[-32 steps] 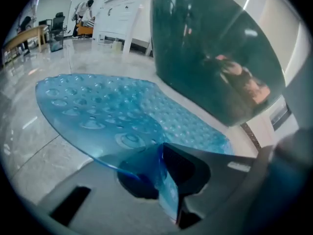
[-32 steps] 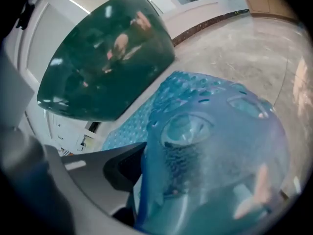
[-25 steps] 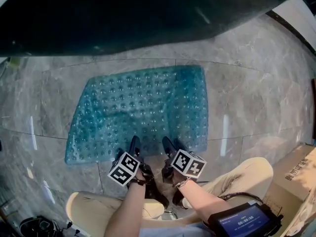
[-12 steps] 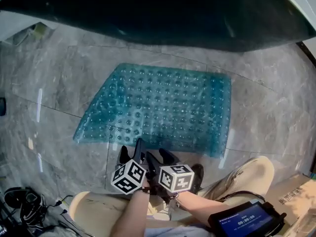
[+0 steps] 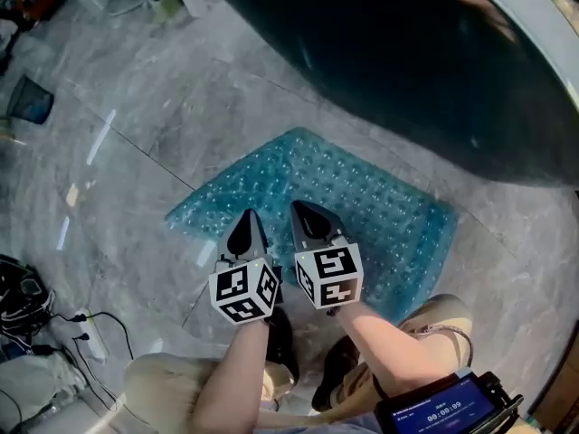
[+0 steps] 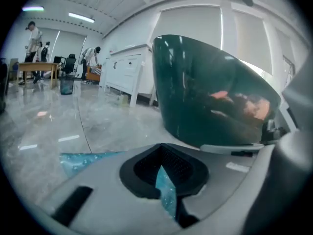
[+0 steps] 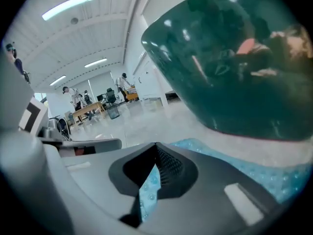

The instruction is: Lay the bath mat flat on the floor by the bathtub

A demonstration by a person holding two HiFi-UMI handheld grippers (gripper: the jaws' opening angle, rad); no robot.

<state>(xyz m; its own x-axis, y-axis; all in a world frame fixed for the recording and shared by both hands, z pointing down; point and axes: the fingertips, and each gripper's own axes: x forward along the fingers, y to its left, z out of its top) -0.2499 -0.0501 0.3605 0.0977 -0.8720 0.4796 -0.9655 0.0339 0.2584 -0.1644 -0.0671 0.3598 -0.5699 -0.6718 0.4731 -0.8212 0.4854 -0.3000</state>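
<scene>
Teal bath mat (image 5: 362, 197) spread out overhead; distant people (image 6: 33, 33) only in gripper views.

Grey marble floor (image 5: 163, 116) carrying everything, shining under lights. Blue bumpy bath mat (image 5: 362, 197) lying flat on it, just beside big dark green bathtub (image 5: 434, 70). Small dark bin (image 5: 32, 100) standing far off at left. Black bundle with cables (image 5: 20, 295) lying at left edge.
</scene>
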